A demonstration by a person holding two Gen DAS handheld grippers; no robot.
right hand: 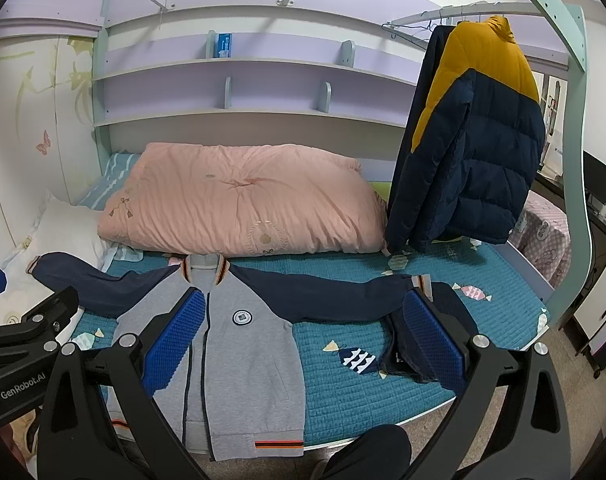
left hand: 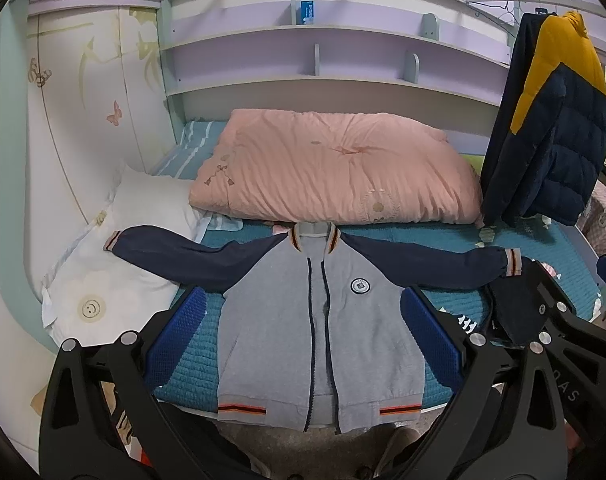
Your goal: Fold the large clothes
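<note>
A grey zip jacket [left hand: 271, 328] with navy sleeves lies flat and face up on the teal quilt [right hand: 343, 392], both sleeves spread wide. Its hem reaches the bed's near edge. My left gripper [left hand: 305, 338] hovers open over the jacket's body, one blue pad on each side of it. My right gripper [right hand: 303, 342] is open too, further right, over the jacket's [right hand: 255, 360] right half and bare quilt. Neither gripper touches the cloth. A small dark garment [right hand: 407, 348] lies under the right sleeve's cuff.
A folded pink duvet [left hand: 335, 168] fills the back of the bed. A white pillow [left hand: 115, 272] lies at the left. A navy and yellow puffer jacket [right hand: 475, 140] hangs at the right. Shelves line the far wall. A person's dark knee [right hand: 367, 452] shows below the bed edge.
</note>
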